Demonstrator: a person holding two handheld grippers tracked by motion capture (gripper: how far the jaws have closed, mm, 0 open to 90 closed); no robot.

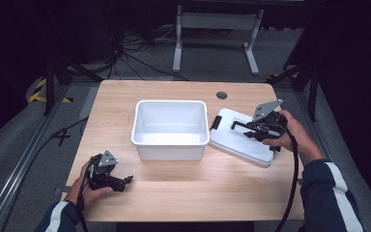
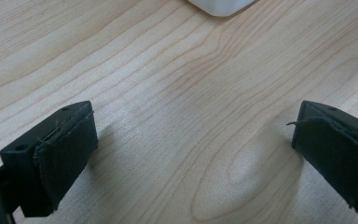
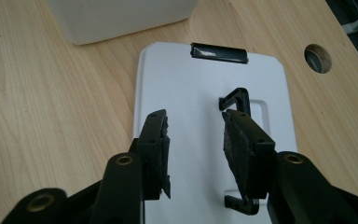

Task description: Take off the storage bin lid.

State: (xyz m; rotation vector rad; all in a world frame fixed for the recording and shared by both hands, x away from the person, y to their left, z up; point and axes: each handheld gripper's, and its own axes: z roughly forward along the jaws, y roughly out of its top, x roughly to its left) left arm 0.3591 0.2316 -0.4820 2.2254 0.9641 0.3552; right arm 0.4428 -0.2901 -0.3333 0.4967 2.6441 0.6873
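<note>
White lid (image 1: 241, 140) lies flat, long axis ten-to-four; right gripper (image 1: 251, 128) hovers over it, jaws apart; left gripper (image 1: 125, 181) jaws wide apart.

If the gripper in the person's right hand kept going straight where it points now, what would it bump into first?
Most likely the white lid right under the right gripper; its open jaws already sit over it beside the black handle.
</note>
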